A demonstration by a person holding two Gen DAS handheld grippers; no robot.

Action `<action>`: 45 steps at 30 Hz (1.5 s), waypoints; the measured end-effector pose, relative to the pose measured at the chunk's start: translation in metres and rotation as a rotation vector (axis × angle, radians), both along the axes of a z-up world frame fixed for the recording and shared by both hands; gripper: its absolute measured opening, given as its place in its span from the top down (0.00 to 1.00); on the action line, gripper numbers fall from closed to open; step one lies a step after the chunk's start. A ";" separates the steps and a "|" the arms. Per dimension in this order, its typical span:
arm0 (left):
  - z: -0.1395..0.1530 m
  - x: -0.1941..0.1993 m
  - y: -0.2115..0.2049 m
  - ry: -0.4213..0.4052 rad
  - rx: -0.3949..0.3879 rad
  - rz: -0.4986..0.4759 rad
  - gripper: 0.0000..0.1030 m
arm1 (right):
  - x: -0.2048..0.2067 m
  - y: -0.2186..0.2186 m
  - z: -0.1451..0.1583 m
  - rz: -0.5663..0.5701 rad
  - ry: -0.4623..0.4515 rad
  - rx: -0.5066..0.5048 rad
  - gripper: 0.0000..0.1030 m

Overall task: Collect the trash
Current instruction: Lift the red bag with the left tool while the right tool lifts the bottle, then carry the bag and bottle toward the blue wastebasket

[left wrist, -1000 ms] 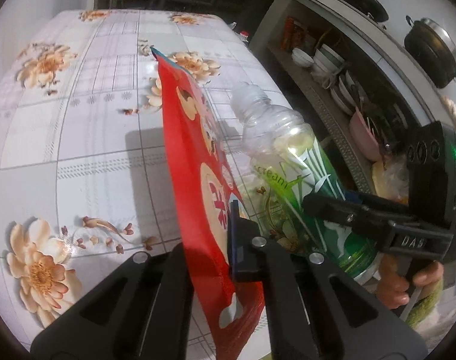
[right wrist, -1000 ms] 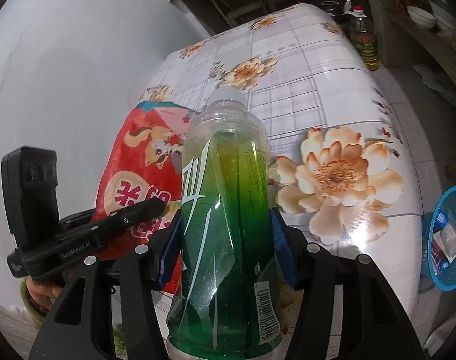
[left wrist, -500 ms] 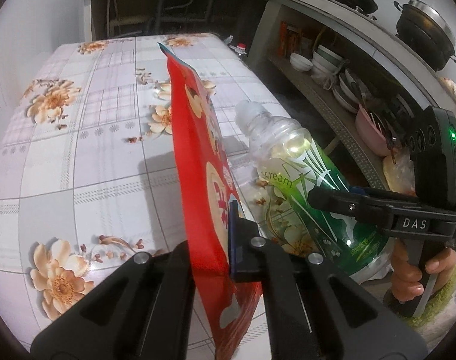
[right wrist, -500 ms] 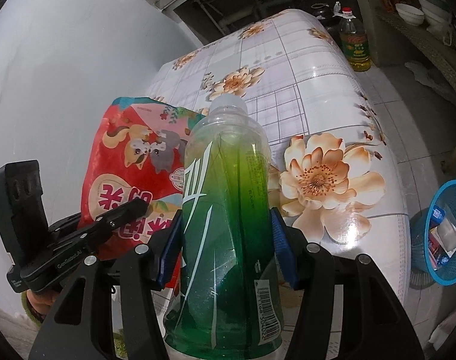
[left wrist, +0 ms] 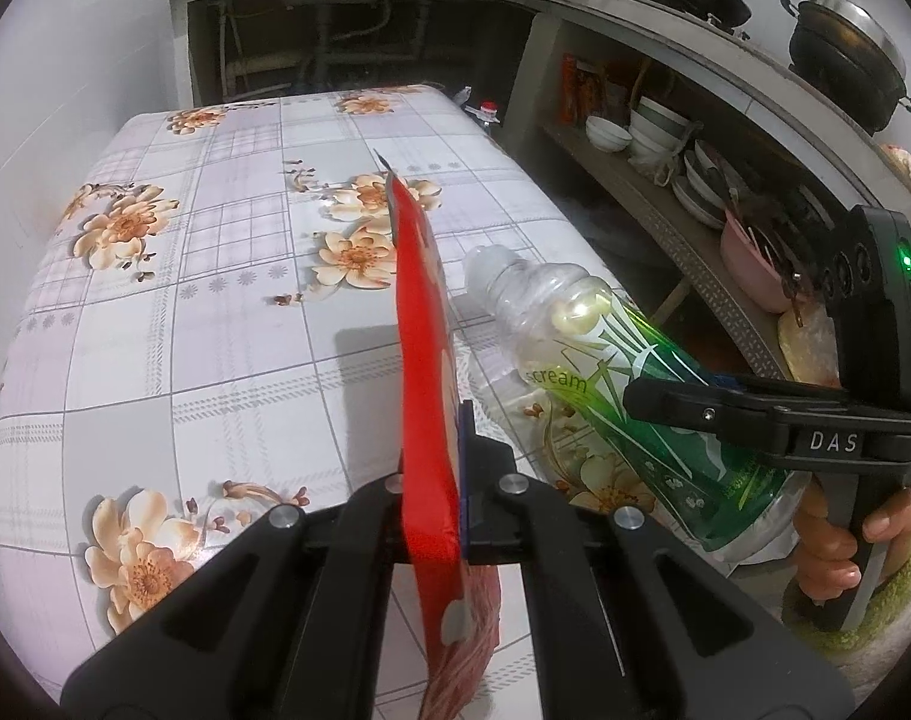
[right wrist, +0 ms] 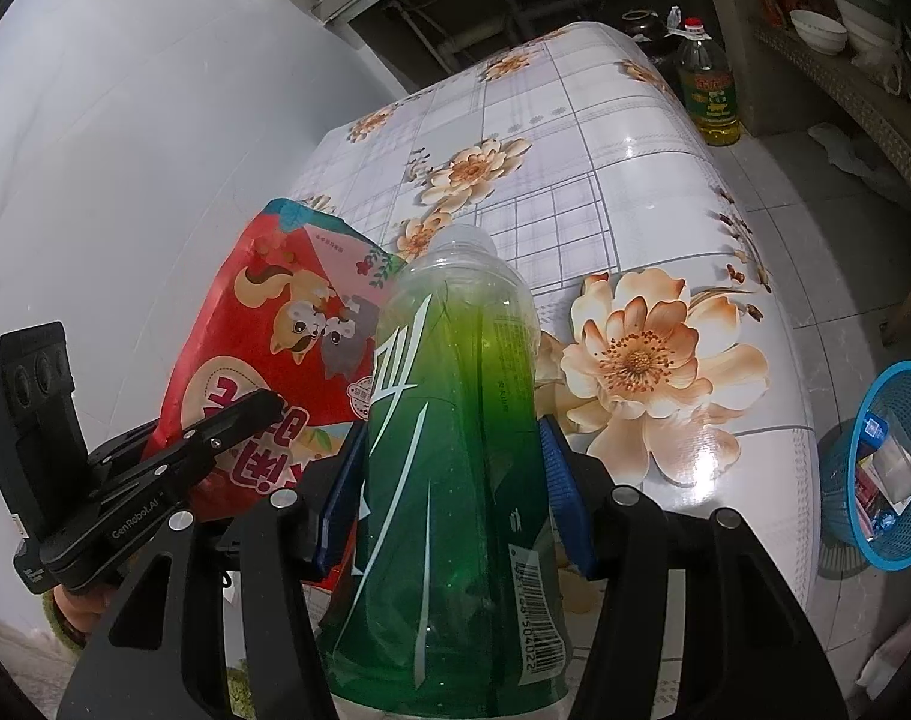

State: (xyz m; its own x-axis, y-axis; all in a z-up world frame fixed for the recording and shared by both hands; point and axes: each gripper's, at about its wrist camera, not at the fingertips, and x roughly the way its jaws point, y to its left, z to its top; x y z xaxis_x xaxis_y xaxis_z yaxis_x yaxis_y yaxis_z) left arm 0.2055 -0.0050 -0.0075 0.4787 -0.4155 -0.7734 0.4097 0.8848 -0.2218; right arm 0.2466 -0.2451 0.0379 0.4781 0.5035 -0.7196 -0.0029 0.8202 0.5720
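Left tongs (left wrist: pixel 434 501) are clamped tight on a flat red snack bag printed with cartoon animals (left wrist: pixel 422 372), which stands edge-on between the black fingers and rises clear of the desk (left wrist: pixel 173 324). From the right wrist view the same bag (right wrist: pixel 275 348) shows its printed face, with the left tongs (right wrist: pixel 239 420) biting its lower part and a hand (right wrist: pixel 77 609) partly visible under the black handle. That desk wears a glossy white cloth with a grey check and peach flowers, and a white wall runs along its left side.

Just right of the bag, the right tongs (right wrist: pixel 455 504) grip a clear plastic bottle with a green label and a pale cap (right wrist: pixel 455 420); the blue pads press on both of its sides at mid-height. The bottle is lifted off the desk and leans, cap end pointing away from the holder. In the left wrist view this bottle (left wrist: pixel 623 396) lies slantwise beside the bag, held by the right tongs (left wrist: pixel 641 402), with a hand (left wrist: pixel 839 546) around the grip.

Farther right, a round blue mesh bin (right wrist: pixel 887 462) sits on the tiled floor beside the desk with some scraps inside. A yellow oil bottle with a red cap (right wrist: pixel 704 84) stands on the floor at the desk's far corner.
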 end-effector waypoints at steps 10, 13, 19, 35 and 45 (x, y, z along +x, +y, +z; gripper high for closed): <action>0.012 0.000 0.003 -0.010 -0.079 -0.026 1.00 | -0.012 -0.010 0.010 -0.056 -0.030 0.030 0.48; 0.019 0.004 -0.005 -0.011 -0.115 -0.064 1.00 | -0.021 -0.017 0.014 -0.092 -0.060 0.046 0.48; 0.036 0.010 -0.054 -0.015 -0.143 -0.194 1.00 | -0.052 -0.059 0.024 -0.214 -0.121 0.077 0.48; -0.002 -0.003 -0.296 0.183 -0.217 -0.570 1.00 | -0.204 -0.242 -0.039 -0.809 0.015 0.051 0.48; -0.079 -0.004 -0.391 0.294 -0.069 -0.623 1.00 | -0.228 -0.304 -0.180 -1.046 0.295 0.150 0.48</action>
